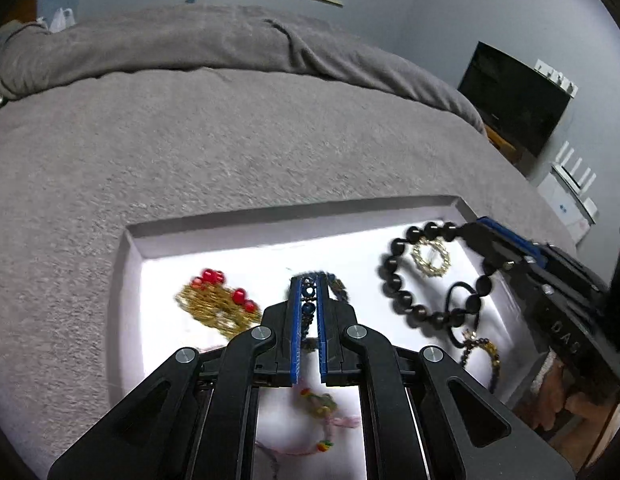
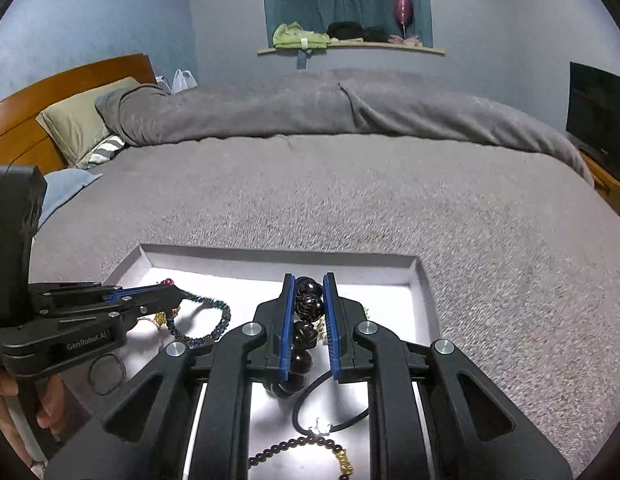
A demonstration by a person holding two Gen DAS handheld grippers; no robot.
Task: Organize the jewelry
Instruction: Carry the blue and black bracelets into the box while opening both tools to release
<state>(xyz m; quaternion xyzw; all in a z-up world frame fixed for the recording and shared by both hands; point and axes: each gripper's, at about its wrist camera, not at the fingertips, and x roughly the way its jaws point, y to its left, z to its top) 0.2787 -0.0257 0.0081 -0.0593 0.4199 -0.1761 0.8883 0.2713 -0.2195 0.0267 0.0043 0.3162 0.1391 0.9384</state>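
White lettering reading "GenRobot.AI" runs along the black side of the left gripper (image 2: 171, 294). Raised letters "DAS" show on the black body of the right gripper (image 1: 476, 226), partly cut off.

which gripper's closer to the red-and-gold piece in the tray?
Left. The left gripper, shut on a blue beaded bracelet, sits just beside the red-and-gold piece; the right gripper holds black beads across the tray.
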